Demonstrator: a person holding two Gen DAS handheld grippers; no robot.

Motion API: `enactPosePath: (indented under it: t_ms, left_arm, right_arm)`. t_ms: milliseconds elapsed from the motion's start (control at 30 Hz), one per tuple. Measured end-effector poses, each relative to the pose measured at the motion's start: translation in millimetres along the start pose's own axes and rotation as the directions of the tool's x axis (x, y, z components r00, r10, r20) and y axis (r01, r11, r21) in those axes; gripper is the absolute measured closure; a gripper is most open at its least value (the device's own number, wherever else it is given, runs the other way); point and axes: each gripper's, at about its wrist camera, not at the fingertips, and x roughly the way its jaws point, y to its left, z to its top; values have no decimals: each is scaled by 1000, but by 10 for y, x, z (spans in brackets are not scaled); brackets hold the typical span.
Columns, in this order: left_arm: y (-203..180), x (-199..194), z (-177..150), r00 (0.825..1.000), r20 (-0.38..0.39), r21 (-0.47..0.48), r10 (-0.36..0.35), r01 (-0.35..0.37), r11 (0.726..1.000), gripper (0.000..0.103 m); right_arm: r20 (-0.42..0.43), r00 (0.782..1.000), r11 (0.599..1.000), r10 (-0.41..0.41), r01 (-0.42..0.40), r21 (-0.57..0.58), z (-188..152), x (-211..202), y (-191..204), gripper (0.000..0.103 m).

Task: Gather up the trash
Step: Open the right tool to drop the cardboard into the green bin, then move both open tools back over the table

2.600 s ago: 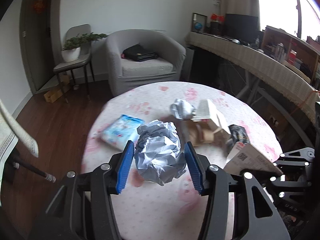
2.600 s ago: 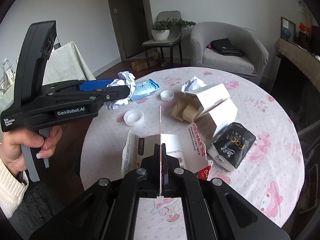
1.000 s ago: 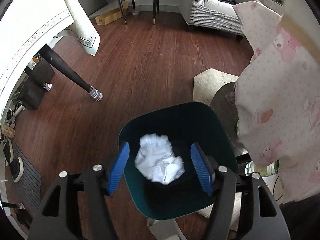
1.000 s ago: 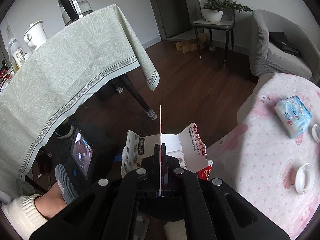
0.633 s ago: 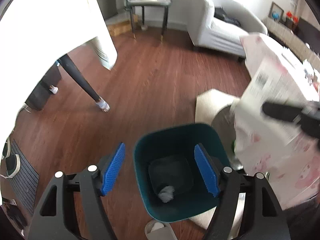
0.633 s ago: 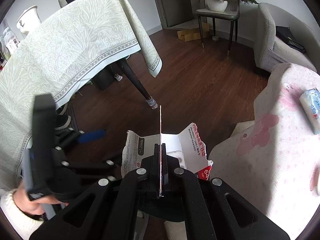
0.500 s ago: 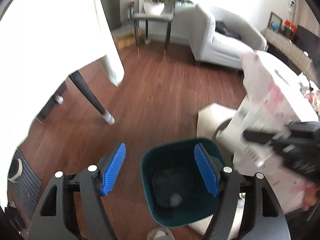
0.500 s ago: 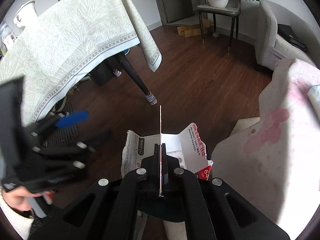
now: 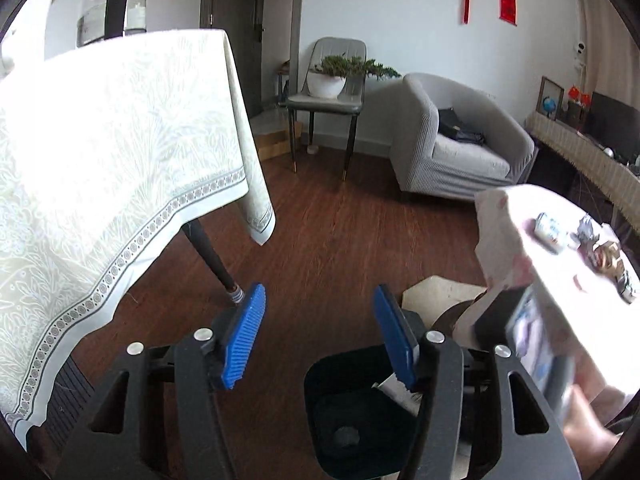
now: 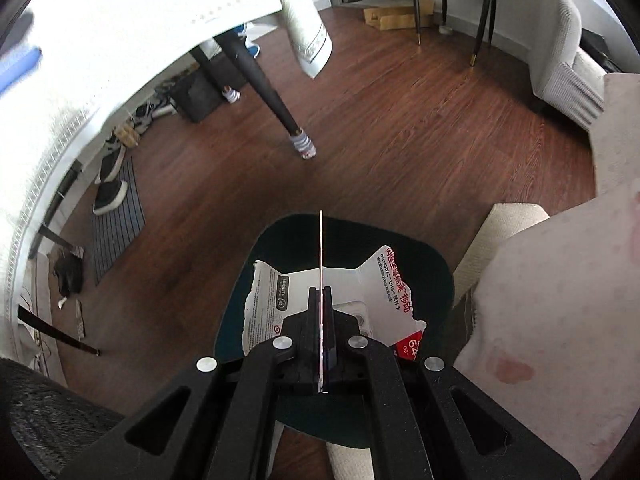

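While the right claw (image 10: 321,320) pinches a torn white package (image 10: 276,296) edge-on directly above the dark green bin (image 10: 428,268) on the wooden floor, the left claw (image 9: 320,336) hangs spread and empty beside that bin (image 9: 340,420), near the pink-clothed worktop (image 9: 532,216).

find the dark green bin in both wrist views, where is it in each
Left wrist: the bin is at the bottom, right of centre, partly behind the right finger of the open left tongs.
Right wrist: it fills the lower centre, under the torn packaging clamped in the right tongs.
Shared landmark: the dark table leg with a striped sock.
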Motion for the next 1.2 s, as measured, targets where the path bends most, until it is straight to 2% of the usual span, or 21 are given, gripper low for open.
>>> enactPosePath:
  t_ms: [200, 267, 500, 533, 600, 633, 667, 900, 1200]
  left_arm:
    - [-151, -175, 85, 999, 48, 20, -24, 23, 1000, 48]
    - [-201, -225, 99, 998, 56, 37, -40, 38, 999, 52]
    - [-353, -269, 130, 995, 58, 60, -83, 80, 995, 53]
    - [-376, -272, 138, 994, 59, 61, -94, 91, 994, 53]
    - [-404, -279, 144, 994, 59, 68, -96, 92, 993, 53]
    - [-424, -287, 153, 994, 63, 74, -94, 89, 993, 53]
    - [-427, -292, 158, 994, 64, 76, -93, 88, 993, 53]
    - [-486, -354, 239, 992, 85, 65, -90, 85, 994, 48]
    - [-700, -444, 364, 989, 133, 82, -72, 61, 995, 37]
  right_arm:
    - [-68, 997, 999, -29, 27, -30, -94, 239, 21, 102]
    - [-75, 997, 999, -30, 27, -38, -131, 288, 25, 101]
    - [-125, 990, 997, -72, 66, -49, -220, 427, -15, 101]
    - [-121, 990, 997, -71, 65, -52, -217, 412, -11, 97]
    - [-106, 992, 996, -71, 65, -53, -202, 352, -1, 67]
    - [-89, 993, 996, -72, 67, -52, -194, 319, 1, 38]
    - [-64, 996, 997, -63, 59, -52, -190, 259, 14, 35]
    - [33, 999, 995, -9, 12, -94, -128, -217, 153, 36]
    - [189, 981, 988, 34, -5, -153, -149, -1049, 183, 37]
